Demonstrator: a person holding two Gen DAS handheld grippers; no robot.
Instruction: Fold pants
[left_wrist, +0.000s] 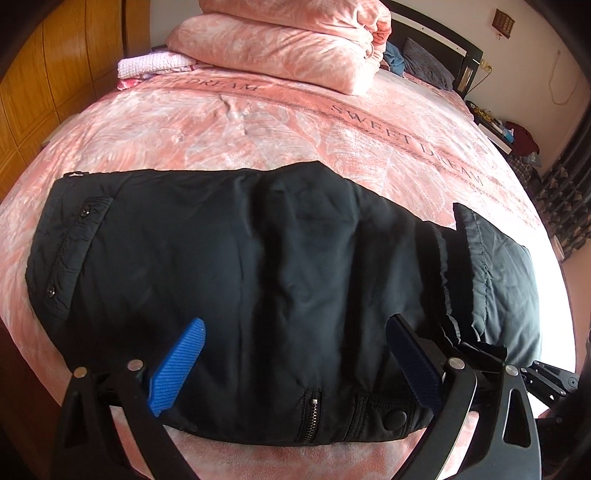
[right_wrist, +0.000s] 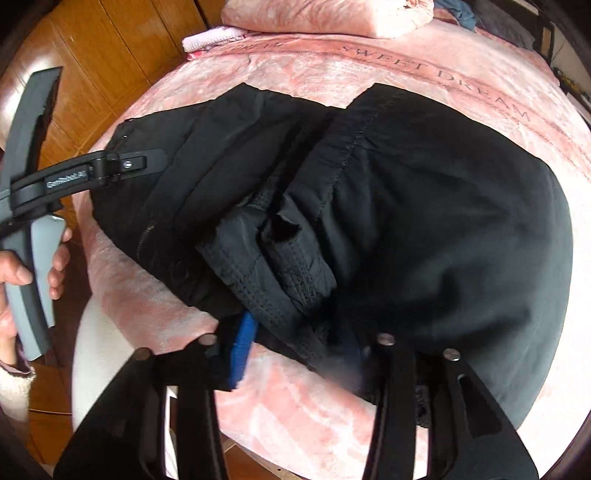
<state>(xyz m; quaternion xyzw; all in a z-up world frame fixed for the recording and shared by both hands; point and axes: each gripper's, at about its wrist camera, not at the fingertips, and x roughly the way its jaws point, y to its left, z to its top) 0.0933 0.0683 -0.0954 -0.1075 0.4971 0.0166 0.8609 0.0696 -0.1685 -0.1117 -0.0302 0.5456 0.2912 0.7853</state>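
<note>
the black padded pants (left_wrist: 229, 280) lie folded in a thick bundle on the bed with the pink leaf-patterned cover (left_wrist: 258, 140), near its front edge. in the left wrist view the waistband end with two snap buttons sits at the left, a short zipper and a round snap show along the near edge, and a hemmed leg end lies over the bundle on the right.

the left gripper (left_wrist: 295, 365) hangs just above the near part of the pants, its jaws standing wide apart with nothing pressed between them; the bright blue ribbed pad (left_wrist: 177, 365) is on the left, the other pad is in shadow on the right. in the right wrist view a hand (right_wrist: 22, 273) holds that tool's grey handle at the left edge.

the right gripper (right_wrist: 295, 354) is at the near edge of the bundle, jaws parted. one blue pad (right_wrist: 242, 350) stands beside a hanging fold of the fabric; the other is blurred and dark against the cloth. loose cloth sits between the jaws, but i cannot tell whether it touches the pads.

a folded pink quilt (left_wrist: 288, 40) and a white knitted cloth (left_wrist: 155, 62) lie at the far end of the bed. wooden wardrobe doors (left_wrist: 48, 74) stand to the left.
</note>
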